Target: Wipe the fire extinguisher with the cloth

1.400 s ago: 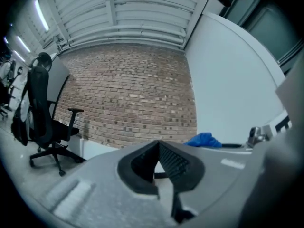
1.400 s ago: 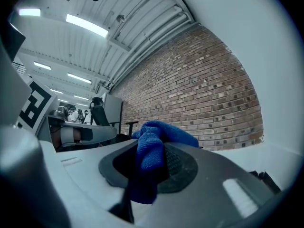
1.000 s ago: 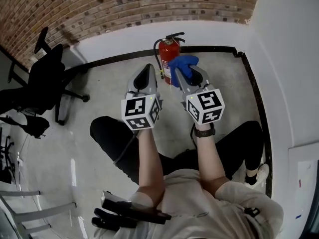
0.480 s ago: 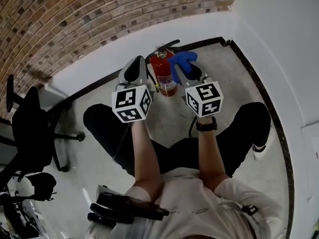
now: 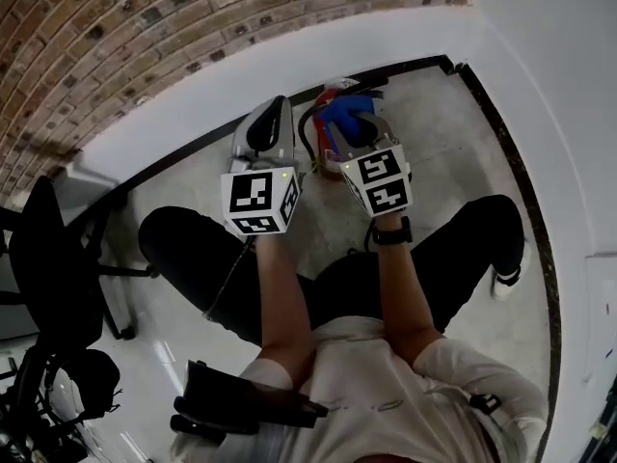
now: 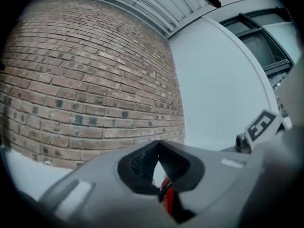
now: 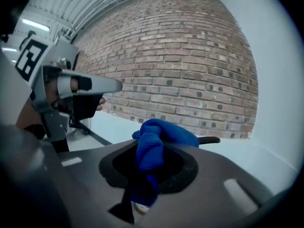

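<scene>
Left claw (image 5: pixel 273 112) hangs clenched and empty just left of the red fire extinguisher (image 6: pixel 168 201), which stands on the floor (image 5: pixel 443 152) by the wall (image 5: pixel 193 95), while the right claw (image 5: pixel 353 129) grips the blue cloth (image 5: pixel 343 114) over its top.

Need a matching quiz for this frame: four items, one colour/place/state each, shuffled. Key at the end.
1. cloth
2. fire extinguisher
3. office chair
4. left gripper

A. black, at the head view's left edge
B. jaws together, nothing held
C. red, at the foot of the wall
D. blue, pinched in the right gripper

Pairs: 1-D, 2-C, 3-A, 4-B
</scene>
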### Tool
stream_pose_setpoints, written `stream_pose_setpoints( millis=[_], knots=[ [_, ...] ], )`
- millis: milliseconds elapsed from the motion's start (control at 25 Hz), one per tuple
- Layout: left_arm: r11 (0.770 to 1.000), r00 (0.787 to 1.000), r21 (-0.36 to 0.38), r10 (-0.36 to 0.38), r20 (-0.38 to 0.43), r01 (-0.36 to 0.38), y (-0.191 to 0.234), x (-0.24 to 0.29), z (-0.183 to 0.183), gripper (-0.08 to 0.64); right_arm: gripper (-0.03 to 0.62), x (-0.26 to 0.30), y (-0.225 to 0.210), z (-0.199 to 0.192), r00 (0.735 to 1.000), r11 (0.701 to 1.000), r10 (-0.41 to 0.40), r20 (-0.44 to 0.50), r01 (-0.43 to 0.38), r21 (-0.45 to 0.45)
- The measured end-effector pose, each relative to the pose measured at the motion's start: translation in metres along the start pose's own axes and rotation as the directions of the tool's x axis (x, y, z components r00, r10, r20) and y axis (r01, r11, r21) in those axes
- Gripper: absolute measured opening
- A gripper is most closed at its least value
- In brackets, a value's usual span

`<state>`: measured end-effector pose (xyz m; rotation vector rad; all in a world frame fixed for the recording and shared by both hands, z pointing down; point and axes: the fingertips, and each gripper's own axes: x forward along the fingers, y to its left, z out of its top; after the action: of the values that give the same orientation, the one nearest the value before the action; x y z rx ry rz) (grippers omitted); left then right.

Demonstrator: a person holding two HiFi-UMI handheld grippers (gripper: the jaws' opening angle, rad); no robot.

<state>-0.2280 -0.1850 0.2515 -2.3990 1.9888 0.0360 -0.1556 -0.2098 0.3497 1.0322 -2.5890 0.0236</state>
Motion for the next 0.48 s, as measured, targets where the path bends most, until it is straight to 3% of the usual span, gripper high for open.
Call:
stream_pose_setpoints(
  millis=[240, 400, 480],
  knots=[
    [1.0, 1.0, -0.026, 0.003, -0.005, -0.003, 0.026, -0.003, -0.019, 0.002, 0.087, 0.044, 0.037, -0.039, 0.99, 0.981, -0.04, -0.137, 0.013, -0.192],
    [0.999, 1.0, -0.048, 0.01, -0.014, -0.01, 0.039, -0.008, -0.035, 0.002, 0.084, 0.057, 0.065, -0.066, 0.984, 0.932, -0.074, -0.165, 0.009, -0.361],
    [0.998, 1.0, -0.057, 0.022, -0.014, -0.023, 0.049, -0.008, -0.041, 0.002, 0.083, 0.07, 0.079, -0.096, 0.971, 0.929, -0.067, -0.229, -0.023, -0.369]
  ],
)
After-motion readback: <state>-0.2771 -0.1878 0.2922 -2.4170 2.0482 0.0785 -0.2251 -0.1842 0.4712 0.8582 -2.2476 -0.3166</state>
